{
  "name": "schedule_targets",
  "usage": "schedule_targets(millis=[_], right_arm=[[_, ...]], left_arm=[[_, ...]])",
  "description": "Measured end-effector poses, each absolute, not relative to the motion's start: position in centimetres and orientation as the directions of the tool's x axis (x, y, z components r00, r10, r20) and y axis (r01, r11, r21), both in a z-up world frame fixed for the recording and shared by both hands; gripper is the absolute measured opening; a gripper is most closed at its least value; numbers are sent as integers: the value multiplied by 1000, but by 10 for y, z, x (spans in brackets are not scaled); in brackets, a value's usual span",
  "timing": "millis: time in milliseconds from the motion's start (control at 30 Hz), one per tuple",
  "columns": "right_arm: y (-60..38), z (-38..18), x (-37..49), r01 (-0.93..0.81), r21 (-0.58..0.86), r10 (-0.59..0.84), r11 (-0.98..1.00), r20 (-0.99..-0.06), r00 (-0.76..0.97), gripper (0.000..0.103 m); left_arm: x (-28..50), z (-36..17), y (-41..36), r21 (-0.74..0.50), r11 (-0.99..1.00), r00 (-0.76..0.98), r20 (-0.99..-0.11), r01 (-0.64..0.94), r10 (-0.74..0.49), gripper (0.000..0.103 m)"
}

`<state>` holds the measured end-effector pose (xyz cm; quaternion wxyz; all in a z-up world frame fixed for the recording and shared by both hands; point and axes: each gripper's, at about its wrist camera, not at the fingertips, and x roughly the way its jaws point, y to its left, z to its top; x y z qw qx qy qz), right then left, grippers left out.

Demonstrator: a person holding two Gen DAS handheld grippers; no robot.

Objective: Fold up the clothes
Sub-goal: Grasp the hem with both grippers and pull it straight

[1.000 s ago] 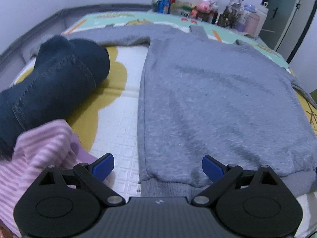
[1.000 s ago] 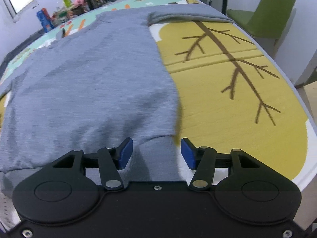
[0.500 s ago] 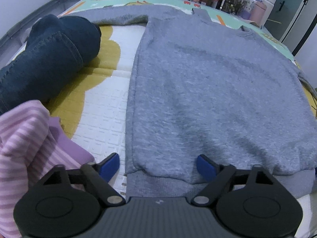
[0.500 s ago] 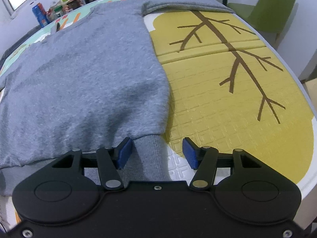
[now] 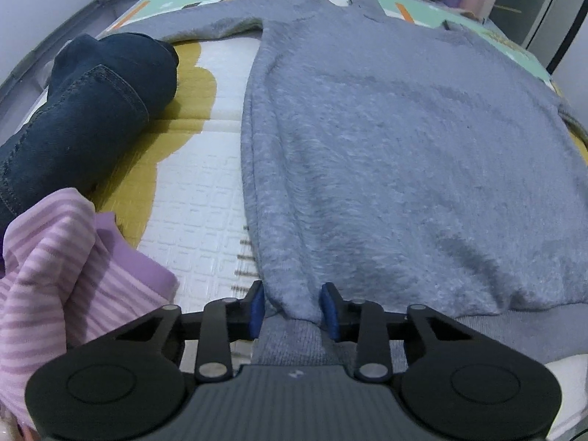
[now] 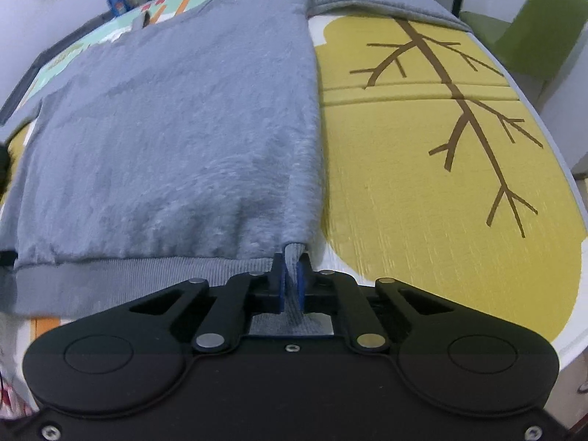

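Both grippers have just been closing on the grey sweater (image 5: 404, 154) lying flat on the mat (image 6: 441, 154): left gripper (image 5: 293, 310) and right gripper (image 6: 291, 286) each pinch a hem corner at 6 o'clock, ready to fold.

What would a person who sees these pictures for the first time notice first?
The big grey sweatshirt lies spread flat on the yellow play mat, filling both views. Each tool, left and right, has just closed on a corner of its ribbed hem. At the left lie rolled dark jeans and a pink striped garment.
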<state>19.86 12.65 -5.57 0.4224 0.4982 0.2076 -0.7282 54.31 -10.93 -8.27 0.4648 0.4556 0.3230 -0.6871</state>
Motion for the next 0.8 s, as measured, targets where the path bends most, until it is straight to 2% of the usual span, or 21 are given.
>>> schedule_targets(millis=[567, 733, 800], right_arm=[[163, -50, 216, 847, 116, -321, -519, -945, -68, 5], [164, -45, 215, 854, 120, -317, -506, -947, -55, 6], [164, -41, 213, 854, 126, -322, -504, -945, -51, 10]], left_arm=[[562, -77, -87, 6, -397, -108, -959, 918, -264, 34], [564, -70, -95, 31, -414, -90, -959, 910, -270, 41], [559, -66, -98, 51, -428, -81, -956, 902, -283, 44]])
